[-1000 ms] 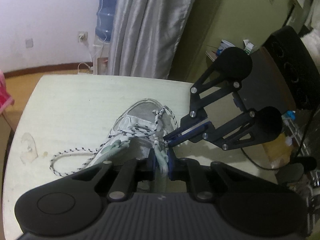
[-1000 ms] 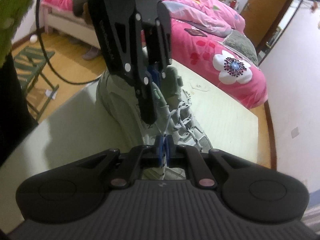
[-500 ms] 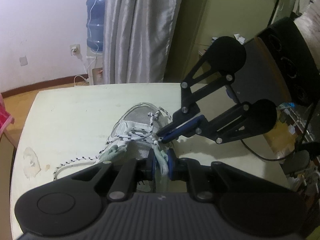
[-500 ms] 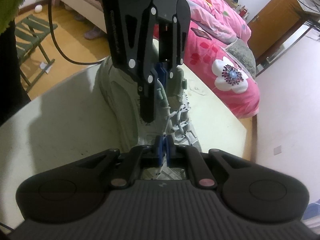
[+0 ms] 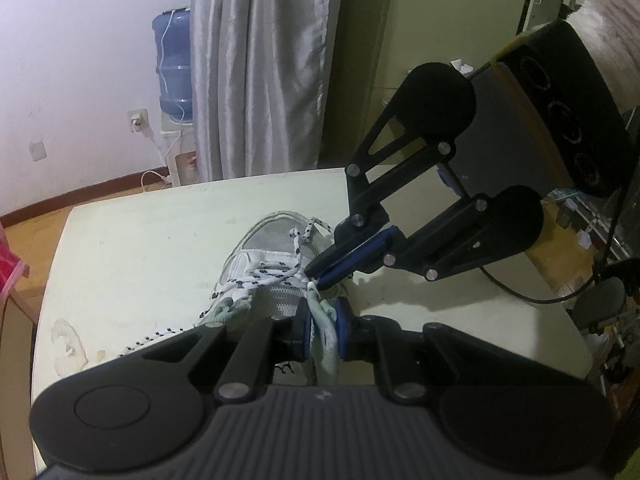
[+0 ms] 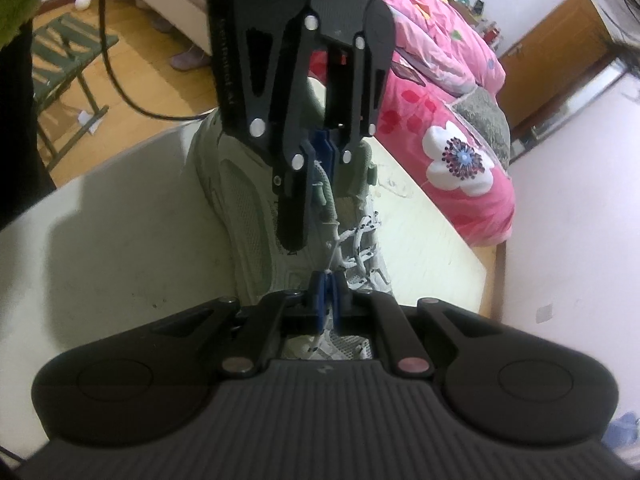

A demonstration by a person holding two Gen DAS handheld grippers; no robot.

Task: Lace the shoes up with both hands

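Pale grey-and-white mesh sneaker (image 5: 276, 276) sits near the middle of the cream tabletop (image 5: 140, 248), toe toward the silver curtain (image 5: 260, 64). Left gripper (image 5: 323, 328) at the shoe's tongue end — pads clamped on the pale green pull tab (image 5: 326, 316). Right gripper (image 6: 327, 292) just over the eyelets, jaws pinched together on the white black-speckled lace (image 6: 362, 252) — its loose end trails off the shoe's side.

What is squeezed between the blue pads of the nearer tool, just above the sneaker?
In the left wrist view, the left gripper pinches the shoe's pale green tongue.
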